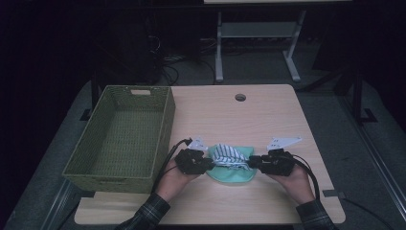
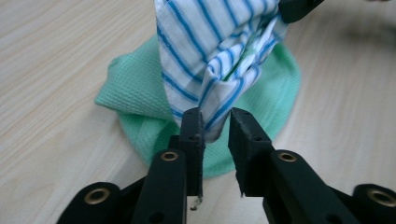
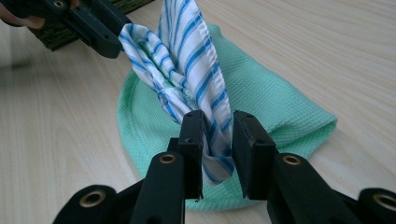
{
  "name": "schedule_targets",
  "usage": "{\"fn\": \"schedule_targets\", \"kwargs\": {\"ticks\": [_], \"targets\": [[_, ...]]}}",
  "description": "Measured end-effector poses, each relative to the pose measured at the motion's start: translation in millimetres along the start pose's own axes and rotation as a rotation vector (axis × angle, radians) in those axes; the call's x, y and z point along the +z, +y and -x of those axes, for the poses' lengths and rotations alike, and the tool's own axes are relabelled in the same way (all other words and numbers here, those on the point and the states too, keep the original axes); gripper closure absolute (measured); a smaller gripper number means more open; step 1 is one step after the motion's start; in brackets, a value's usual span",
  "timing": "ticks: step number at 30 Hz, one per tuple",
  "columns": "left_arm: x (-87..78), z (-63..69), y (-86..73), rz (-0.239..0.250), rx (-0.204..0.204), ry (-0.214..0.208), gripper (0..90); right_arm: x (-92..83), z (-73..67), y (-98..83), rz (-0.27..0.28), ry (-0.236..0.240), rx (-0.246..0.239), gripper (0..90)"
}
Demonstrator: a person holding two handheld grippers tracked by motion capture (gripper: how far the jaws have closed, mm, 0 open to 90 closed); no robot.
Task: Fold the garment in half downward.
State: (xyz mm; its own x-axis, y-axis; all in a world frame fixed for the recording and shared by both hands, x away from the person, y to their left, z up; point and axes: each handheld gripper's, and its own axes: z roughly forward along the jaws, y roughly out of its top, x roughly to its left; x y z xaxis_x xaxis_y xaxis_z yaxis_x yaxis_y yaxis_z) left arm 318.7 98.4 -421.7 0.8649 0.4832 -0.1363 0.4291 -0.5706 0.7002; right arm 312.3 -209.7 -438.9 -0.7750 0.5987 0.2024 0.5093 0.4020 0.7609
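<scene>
Your left claw [image 2: 215, 120] and right claw [image 3: 218, 123] stand slightly parted, each with a corner of the striped cloth [image 1: 229, 156] loose between its jaws. That cloth rises from the green cloth [image 1: 230, 173] lying on the counter [image 1: 268, 115], just right of the wicker basket [image 1: 122, 136].

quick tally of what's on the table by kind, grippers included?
Cloths: 2, a blue-and-white striped cloth lying on a mint green cloth
Baskets: 1, the green woven basket at the table's left edge
Grippers: 2, left gripper and right gripper, each with a striped cloth end between its parted jaws
Total: 5
</scene>
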Motion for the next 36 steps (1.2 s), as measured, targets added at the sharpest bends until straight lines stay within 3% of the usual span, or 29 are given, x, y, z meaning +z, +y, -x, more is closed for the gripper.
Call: {"fn": "schedule_targets", "kwargs": {"ticks": [4,8,14,18,24,25,29,36], "targets": [[-13.7,3.0,3.5,0.04,-0.008,-0.013,72.5,-12.9,-4.9,1.0,0.038,0.001,-0.013,73.2],[-19.7,2.1,11.4,0.065,-0.011,-0.014,79.3,-17.6,-4.8,4.5,0.072,-0.018,-0.016,78.5],[-15.3,-5.1,25.8,0.071,-0.012,0.026,88.8,-10.9,0.6,10.7,0.069,-0.051,-0.014,89.3],[-6.4,-13.5,34.2,0.075,-0.04,0.046,89.7,-5.5,0.9,20.2,0.078,-0.057,-0.022,89.8],[20.7,-20.3,35.8,0.017,-0.065,0.053,89.7,13.4,6.4,19.0,0.039,-0.044,-0.011,89.9],[24.2,-21.3,34.4,-0.002,-0.054,0.055,89.7,16.2,7.1,17.7,0.029,-0.043,-0.009,89.9],[33.7,-17.1,27.0,-0.034,-0.068,0.036,89.7,20.4,6.6,13.3,0.005,-0.035,-0.003,89.9],[40.0,-5.6,15.9,-0.102,-0.027,0.015,89.6,25.1,0.9,1.3,-0.035,-0.02,-0.003,89.9]]}}
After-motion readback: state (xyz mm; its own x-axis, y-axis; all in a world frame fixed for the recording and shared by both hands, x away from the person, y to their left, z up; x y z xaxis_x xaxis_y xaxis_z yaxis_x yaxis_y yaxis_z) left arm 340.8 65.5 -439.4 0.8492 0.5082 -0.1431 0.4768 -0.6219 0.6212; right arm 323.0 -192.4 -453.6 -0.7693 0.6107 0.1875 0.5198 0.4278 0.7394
